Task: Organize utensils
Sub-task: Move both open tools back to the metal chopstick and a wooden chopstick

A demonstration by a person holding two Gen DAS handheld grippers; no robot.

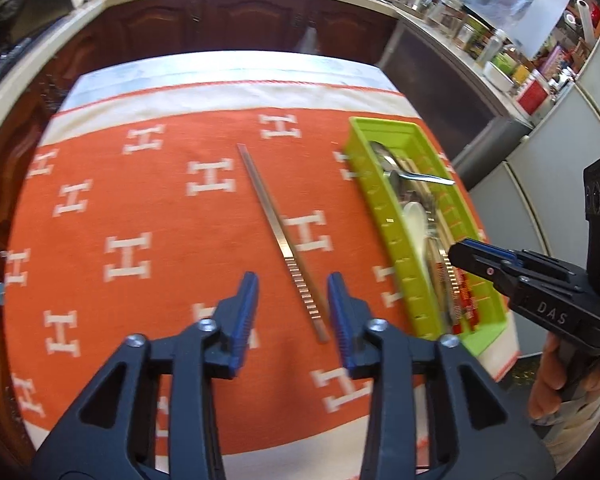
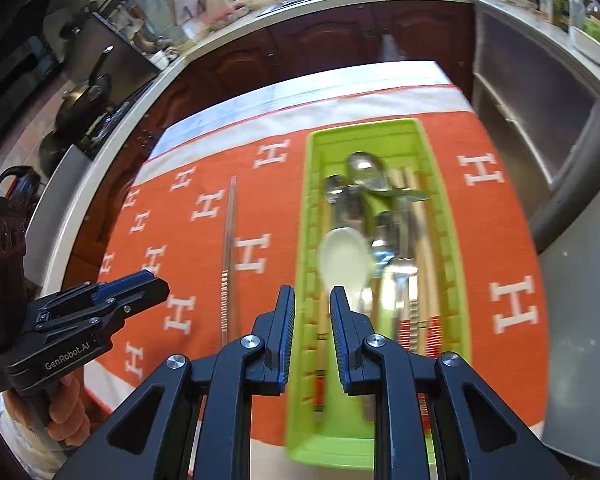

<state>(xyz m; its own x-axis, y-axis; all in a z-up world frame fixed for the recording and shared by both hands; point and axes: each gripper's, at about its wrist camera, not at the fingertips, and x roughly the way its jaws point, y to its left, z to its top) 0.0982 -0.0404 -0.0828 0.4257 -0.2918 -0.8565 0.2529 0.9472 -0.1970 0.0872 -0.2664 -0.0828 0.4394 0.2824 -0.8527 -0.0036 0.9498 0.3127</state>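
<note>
Orange H-patterned tablecloth (image 1: 180, 208) bore one flat metal chopstick (image 1: 280, 236) outside the filled lime-green plastic tray (image 2: 380, 436); left gripper (image 1: 292, 312) and right gripper (image 2: 312, 324) gaped empty.

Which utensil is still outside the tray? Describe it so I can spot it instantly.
Find the orange tablecloth with white H letters, then the lime-green plastic tray on it. Beside the tray, alone on the cloth, lies a long flat metal chopstick with a ridged end; every other utensil sits inside the tray.
</note>
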